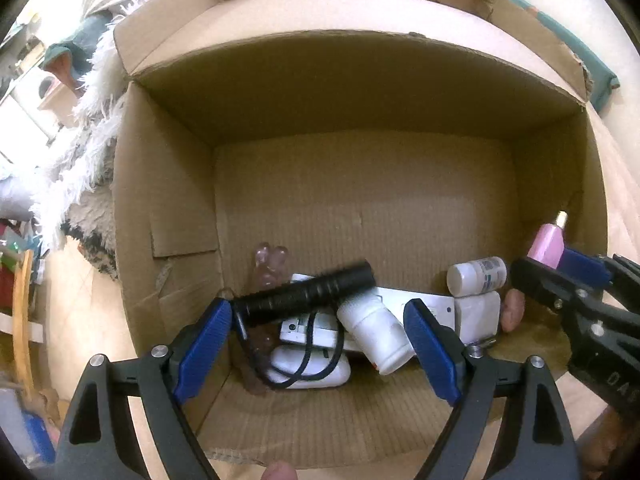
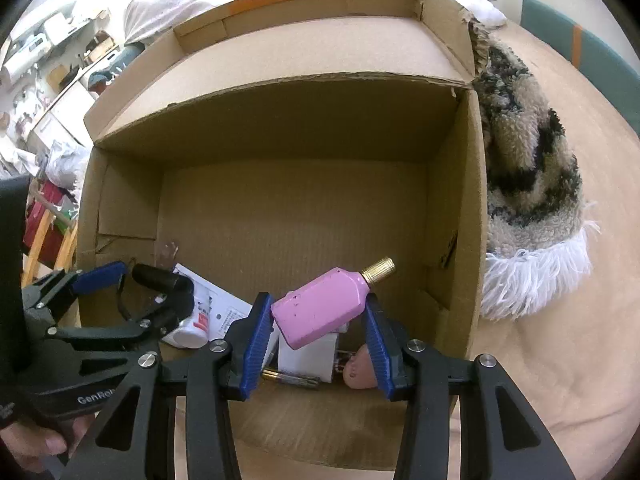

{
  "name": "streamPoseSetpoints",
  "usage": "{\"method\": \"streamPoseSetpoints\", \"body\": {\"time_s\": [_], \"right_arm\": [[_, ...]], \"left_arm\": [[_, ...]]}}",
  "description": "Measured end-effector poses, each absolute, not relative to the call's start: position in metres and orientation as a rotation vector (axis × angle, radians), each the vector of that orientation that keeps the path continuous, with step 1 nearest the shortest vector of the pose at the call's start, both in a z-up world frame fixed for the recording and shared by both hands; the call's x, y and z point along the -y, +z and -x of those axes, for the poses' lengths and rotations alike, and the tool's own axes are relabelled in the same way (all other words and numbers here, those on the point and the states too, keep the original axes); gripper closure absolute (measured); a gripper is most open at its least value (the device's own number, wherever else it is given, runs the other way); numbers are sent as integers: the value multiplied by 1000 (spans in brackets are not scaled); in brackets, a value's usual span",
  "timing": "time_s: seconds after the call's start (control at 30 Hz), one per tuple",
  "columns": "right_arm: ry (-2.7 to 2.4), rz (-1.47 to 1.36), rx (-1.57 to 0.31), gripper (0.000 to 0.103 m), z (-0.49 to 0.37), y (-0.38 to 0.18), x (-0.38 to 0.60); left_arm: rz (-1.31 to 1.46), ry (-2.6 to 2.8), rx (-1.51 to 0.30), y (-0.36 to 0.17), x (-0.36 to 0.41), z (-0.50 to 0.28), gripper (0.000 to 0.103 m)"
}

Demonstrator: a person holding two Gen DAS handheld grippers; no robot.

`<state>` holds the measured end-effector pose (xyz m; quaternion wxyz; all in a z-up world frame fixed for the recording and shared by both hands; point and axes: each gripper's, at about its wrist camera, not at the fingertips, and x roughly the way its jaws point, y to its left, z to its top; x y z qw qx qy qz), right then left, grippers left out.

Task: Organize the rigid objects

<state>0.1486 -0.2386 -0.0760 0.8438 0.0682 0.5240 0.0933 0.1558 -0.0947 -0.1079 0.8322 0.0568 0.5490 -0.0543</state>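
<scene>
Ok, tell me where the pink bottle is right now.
The pink bottle is clamped in the right tool, tilted with its gold cap up-right, above the cardboard box floor near the right wall, over a white block.

A pink angular plastic bottle with a gold threaded neck [image 2: 324,306] sits tilted, neck up and away, pinched between the blue pads of the right hand-held gripper [image 2: 316,336]. Below the left hand-held gripper [image 1: 320,344], a black ribbed cylindrical flashlight [image 1: 308,294] lies across a toppled white plastic jar [image 1: 376,332] on the brown cardboard box [image 1: 360,208] floor.
</scene>
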Motion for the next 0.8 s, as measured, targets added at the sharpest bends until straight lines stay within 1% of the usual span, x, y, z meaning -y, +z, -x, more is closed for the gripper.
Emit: {"method": "streamPoseSetpoints", "body": {"time_s": [0.07, 0.13, 0.17, 0.2, 0.27, 0.3, 0.33, 0.47, 0.6, 0.73, 0.8], "right_arm": [[205, -173, -1097, 56, -147, -74, 248], [202, -207, -1086, 45, -146, -70, 253], [196, -226, -1067, 29, -145, -66, 256], [197, -241, -1046, 20, -144, -63, 259], [204, -263, -1007, 16, -142, -55, 262], [198, -264, -994, 11, -141, -52, 263], [190, -265, -978, 8, -140, -49, 265], [205, -302, -953, 3, -138, -43, 269], [197, -308, -959, 0, -141, -42, 268], [178, -332, -947, 0, -140, -39, 273], [188, -357, -952, 0, -141, -39, 274]], "left_arm": [[-125, -111, -1159, -106, 97, -155, 12], [-131, -136, -1176, -105, 99, -158, 12], [-133, -142, -1185, -106, 101, -157, 12], [-134, -139, -1190, -107, 102, -157, 12], [-134, -121, -1182, -106, 102, -156, 12], [-129, -118, -1176, -102, 102, -157, 12], [-118, -120, -1177, -101, 101, -157, 12], [-67, -159, -1206, -100, 102, -157, 12], [-83, -143, -1195, -93, 102, -154, 12], [-47, -152, -1180, -80, 100, -147, 11], [-24, -163, -1203, -78, 97, -144, 11]]}}
